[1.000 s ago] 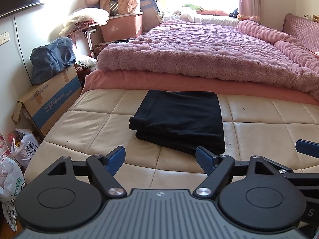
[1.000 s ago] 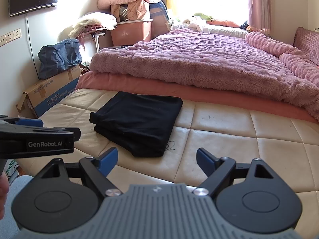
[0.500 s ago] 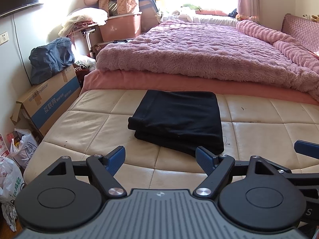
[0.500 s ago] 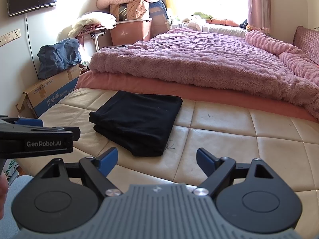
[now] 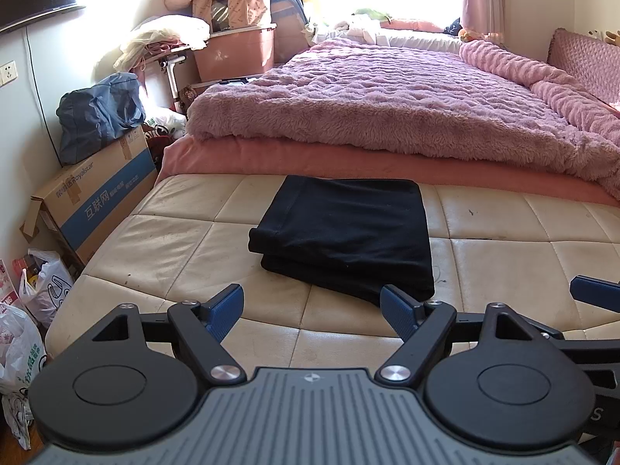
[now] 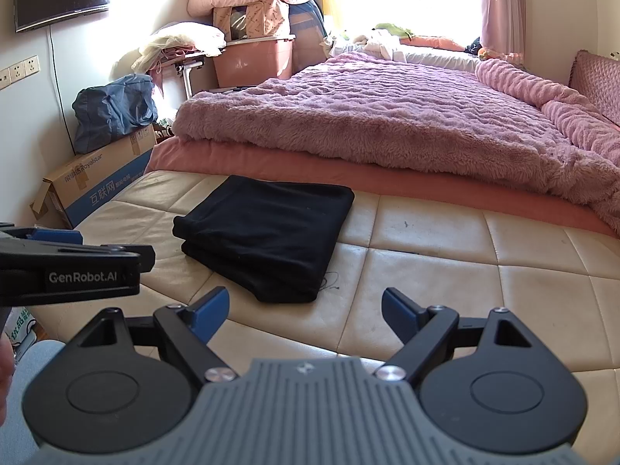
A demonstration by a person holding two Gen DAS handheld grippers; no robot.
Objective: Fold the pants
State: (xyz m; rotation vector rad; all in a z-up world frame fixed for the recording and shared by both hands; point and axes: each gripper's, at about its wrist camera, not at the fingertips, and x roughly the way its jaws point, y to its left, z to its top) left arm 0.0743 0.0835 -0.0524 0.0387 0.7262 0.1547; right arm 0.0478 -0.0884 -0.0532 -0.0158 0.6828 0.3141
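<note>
The black pants (image 5: 348,232) lie folded in a flat rectangular stack on the cream quilted mattress (image 5: 174,240); they also show in the right wrist view (image 6: 267,240). My left gripper (image 5: 312,306) is open and empty, held back just short of the stack's near edge. My right gripper (image 6: 304,308) is open and empty, near the stack's near right corner. The left gripper's side (image 6: 69,267) shows at the left of the right wrist view. A blue fingertip of the right gripper (image 5: 595,293) shows at the right edge of the left wrist view.
A purple fluffy blanket (image 5: 387,108) on a pink bed lies beyond the mattress. A cardboard box (image 5: 97,201) with a blue bag (image 5: 100,112) stands left. Plastic bags (image 5: 23,329) lie on the floor at the left. A pink bin (image 5: 236,54) is at the back.
Both views have shifted very slightly; the pants and both grippers stay as they were.
</note>
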